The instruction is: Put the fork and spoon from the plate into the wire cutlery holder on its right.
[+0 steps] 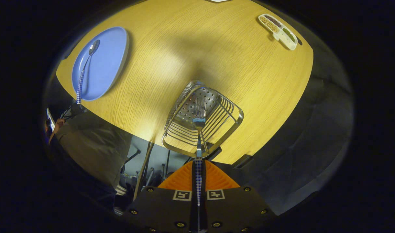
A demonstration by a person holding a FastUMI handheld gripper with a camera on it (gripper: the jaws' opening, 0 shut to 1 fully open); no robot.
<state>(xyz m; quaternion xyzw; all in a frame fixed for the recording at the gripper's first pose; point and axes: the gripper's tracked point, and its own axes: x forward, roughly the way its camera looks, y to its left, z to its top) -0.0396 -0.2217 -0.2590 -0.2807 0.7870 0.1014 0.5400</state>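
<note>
Fork (199, 121), checked handle pinched between both fingers of the gripper (198, 176), tines projecting ahead over the open wire cutlery holder (202, 121) on the wooden table (191, 48). Spoon (85, 69) lies on the blue plate (106, 64), well apart; a divided snack tray (278, 30) sits beyond.

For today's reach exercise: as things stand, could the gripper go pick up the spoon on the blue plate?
Probably not yet. The gripper is shut on the fork, held over the wire cutlery holder. The spoon lies uncovered on the blue plate, so the way looks free once the fork is released.
</note>
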